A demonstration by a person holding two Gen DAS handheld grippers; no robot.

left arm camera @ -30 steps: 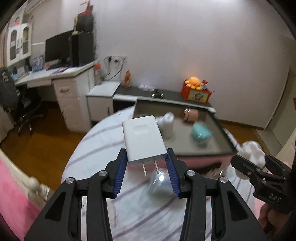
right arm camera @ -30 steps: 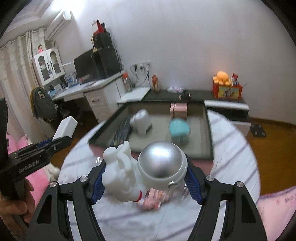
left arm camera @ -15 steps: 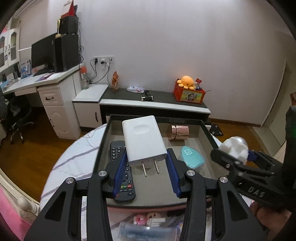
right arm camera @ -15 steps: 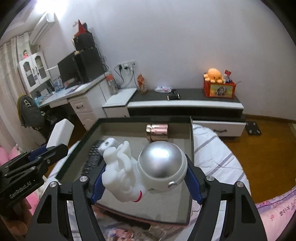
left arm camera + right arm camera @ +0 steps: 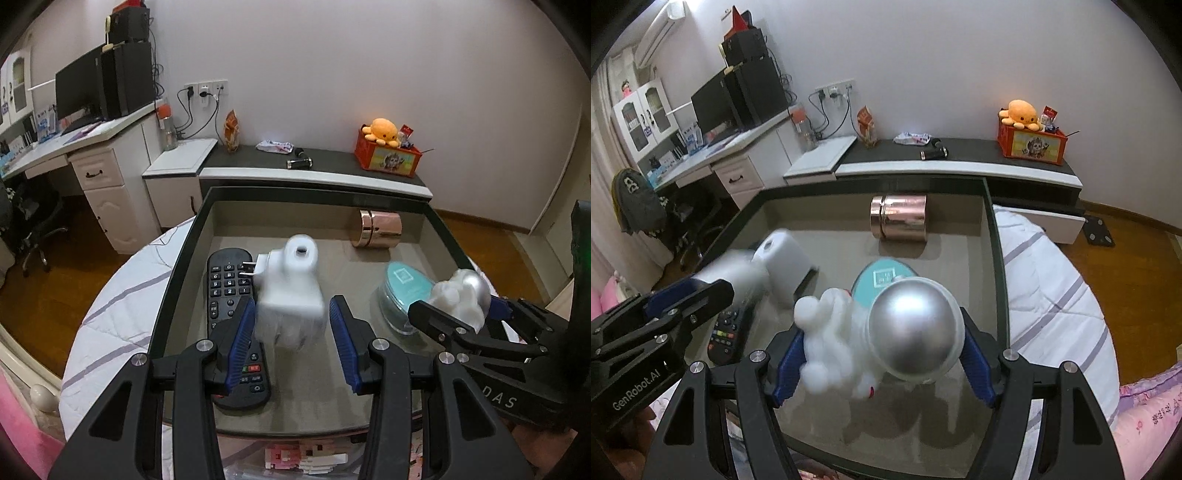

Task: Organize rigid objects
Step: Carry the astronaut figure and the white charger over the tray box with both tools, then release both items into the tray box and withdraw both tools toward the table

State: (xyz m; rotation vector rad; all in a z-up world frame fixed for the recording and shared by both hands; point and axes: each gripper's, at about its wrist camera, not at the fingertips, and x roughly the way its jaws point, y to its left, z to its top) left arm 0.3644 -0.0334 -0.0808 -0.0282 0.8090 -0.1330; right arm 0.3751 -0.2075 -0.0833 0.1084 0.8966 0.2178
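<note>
Two tongs are hovering over a dark tray. Left tongs, reading "GenRobot.AI", are open around a blurred white charger. Right tongs, at 3 o'clock, are opening around an astronaut figure.

A striped bed carries a dark tray holding a remote.

Dim indoor light under heavy fisheye bending, with dark vignetted corners. The white charger is motion-blurred, perhaps falling. Glare marks the figurine's silver helmet.
</note>
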